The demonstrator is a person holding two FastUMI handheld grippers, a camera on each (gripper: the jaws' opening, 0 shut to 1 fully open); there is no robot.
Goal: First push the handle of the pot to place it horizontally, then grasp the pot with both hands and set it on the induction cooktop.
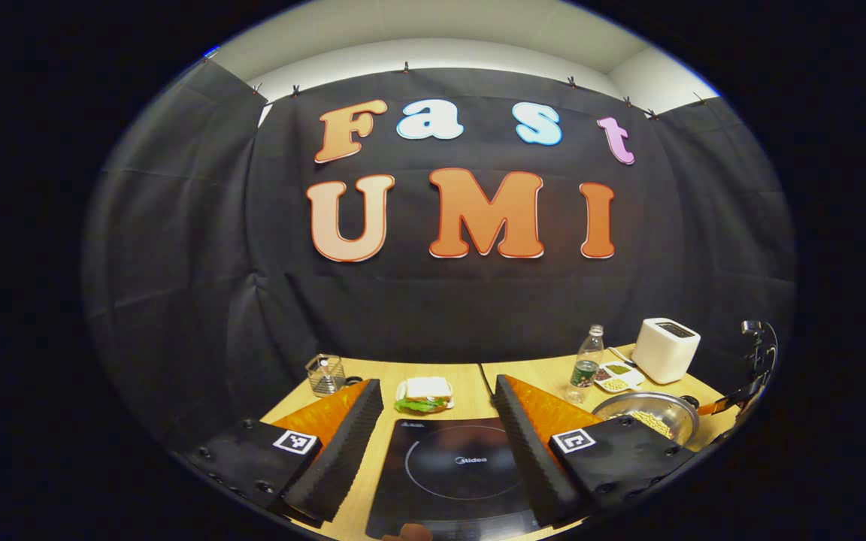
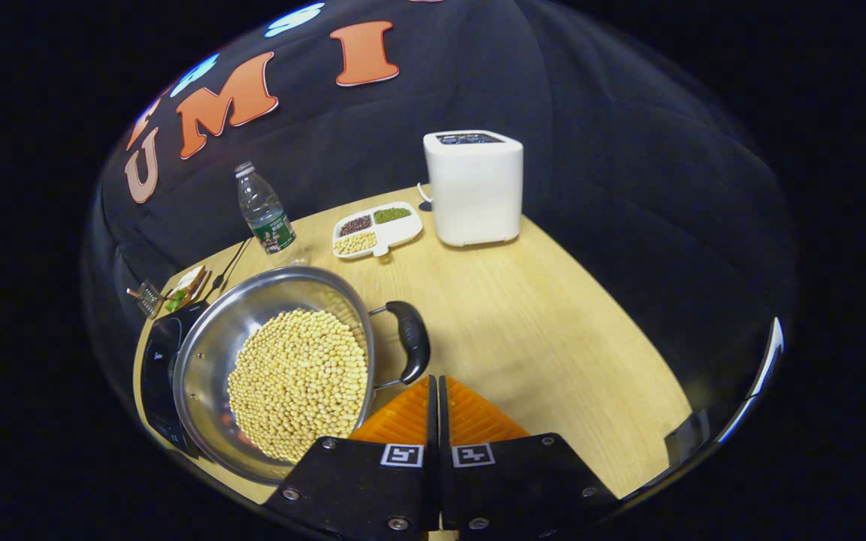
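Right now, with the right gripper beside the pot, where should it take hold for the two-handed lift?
Probably the black loop handle on the pot side nearest the shut right gripper. It stands off the rim on two wire arms, so open the fingers and close across the grip from the table side. The beans make a rim pinch riskier.

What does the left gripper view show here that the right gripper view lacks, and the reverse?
Left gripper view: the open left gripper, its fingers framing the cooktop. Right gripper view: the shut right gripper near the pot's black handle. Shared: the pot of beans, toaster, bottle, divided dish.
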